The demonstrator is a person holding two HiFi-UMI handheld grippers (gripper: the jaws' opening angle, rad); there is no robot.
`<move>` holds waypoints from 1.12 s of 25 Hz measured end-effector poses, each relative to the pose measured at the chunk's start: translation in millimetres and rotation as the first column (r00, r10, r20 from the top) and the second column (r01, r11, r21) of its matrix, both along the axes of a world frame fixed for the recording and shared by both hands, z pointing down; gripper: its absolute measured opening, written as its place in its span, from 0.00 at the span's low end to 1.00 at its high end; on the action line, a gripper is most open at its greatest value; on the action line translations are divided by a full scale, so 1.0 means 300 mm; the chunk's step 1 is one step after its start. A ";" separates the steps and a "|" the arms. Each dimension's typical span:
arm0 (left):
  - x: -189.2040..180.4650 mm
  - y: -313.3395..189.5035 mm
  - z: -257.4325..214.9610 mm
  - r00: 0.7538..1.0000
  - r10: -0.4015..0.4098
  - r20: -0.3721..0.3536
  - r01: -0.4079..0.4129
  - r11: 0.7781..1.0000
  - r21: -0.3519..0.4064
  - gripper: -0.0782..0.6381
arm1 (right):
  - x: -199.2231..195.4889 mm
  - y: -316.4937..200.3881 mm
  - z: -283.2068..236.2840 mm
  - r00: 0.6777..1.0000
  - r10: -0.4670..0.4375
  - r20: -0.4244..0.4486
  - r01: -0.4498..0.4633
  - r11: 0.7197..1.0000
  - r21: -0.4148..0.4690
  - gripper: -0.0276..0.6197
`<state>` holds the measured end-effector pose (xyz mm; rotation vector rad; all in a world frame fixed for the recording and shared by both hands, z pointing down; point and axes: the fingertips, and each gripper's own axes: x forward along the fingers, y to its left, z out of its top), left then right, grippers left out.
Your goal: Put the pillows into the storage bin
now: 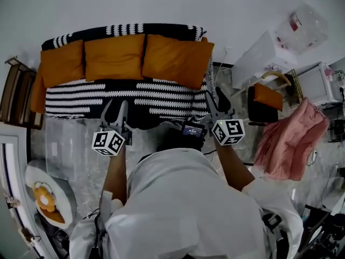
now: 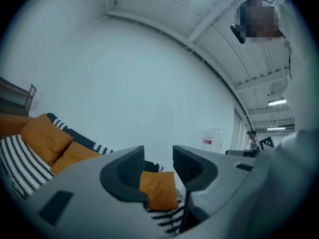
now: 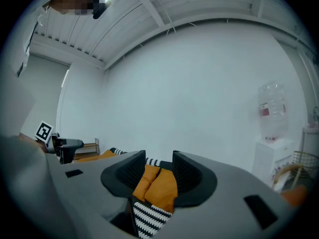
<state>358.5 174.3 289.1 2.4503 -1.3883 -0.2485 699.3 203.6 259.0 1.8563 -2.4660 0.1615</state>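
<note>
Three orange pillows, left [image 1: 62, 62], middle [image 1: 114, 55] and right [image 1: 177, 59], lean on the back of a black-and-white striped sofa [image 1: 124, 99]. A clear storage bin [image 1: 54, 147] stands on the floor at the sofa's front left. My left gripper [image 1: 115, 108] is open and empty, held level over the sofa's front edge. My right gripper [image 1: 214, 99] is also open and empty, near the sofa's right end. The left gripper [image 2: 158, 158] frames one pillow [image 2: 158, 190] far off. The right gripper [image 3: 158, 163] frames the pillow row [image 3: 162, 185].
A white water dispenser [image 1: 264, 53] with its bottle [image 1: 304, 26] stands right of the sofa. A chair with an orange cushion [image 1: 267, 97] and a pink cloth [image 1: 291, 139] lie to the right. A wooden rack [image 1: 16, 93] is at the left.
</note>
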 end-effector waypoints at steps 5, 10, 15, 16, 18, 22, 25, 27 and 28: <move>0.018 -0.152 0.056 0.999 0.024 0.022 -0.023 0.999 -0.035 0.36 | 0.056 -0.122 0.068 0.999 0.047 0.011 -0.047 0.998 -0.029 0.33; 0.053 -0.369 0.110 0.996 0.058 0.065 -0.053 0.995 -0.080 0.36 | 0.109 -0.324 0.154 0.996 0.084 0.042 -0.080 0.994 -0.077 0.33; 0.108 -0.637 0.189 0.993 0.077 0.085 -0.064 0.987 -0.147 0.36 | 0.196 -0.555 0.237 0.993 0.109 0.042 -0.102 0.986 -0.132 0.33; 0.129 -0.692 0.208 0.993 0.079 0.086 -0.065 0.985 -0.160 0.36 | 0.218 -0.597 0.264 0.993 0.114 0.041 -0.106 0.983 -0.152 0.33; 0.176 -0.799 0.256 0.991 0.094 0.100 -0.074 0.979 -0.187 0.36 | 0.255 -0.675 0.327 0.992 0.119 0.041 -0.109 0.974 -0.199 0.33; 0.263 -0.983 0.455 0.961 0.177 0.211 -0.109 0.948 -0.301 0.38 | 0.321 -0.815 0.462 0.989 0.131 0.065 -0.108 0.952 -0.285 0.33; 0.292 -1.109 0.583 0.962 0.198 0.191 -0.113 0.918 -0.379 0.38 | 0.361 -0.913 0.561 0.986 0.144 0.084 -0.107 0.933 -0.343 0.36; 0.311 -1.184 0.651 0.962 0.207 0.178 -0.118 0.904 -0.410 0.39 | 0.385 -0.971 0.623 0.986 0.147 0.081 -0.107 0.920 -0.376 0.39; 0.320 -1.218 0.688 0.961 0.214 0.175 -0.122 0.897 -0.425 0.39 | 0.396 -0.996 0.657 0.985 0.152 0.080 -0.109 0.913 -0.393 0.39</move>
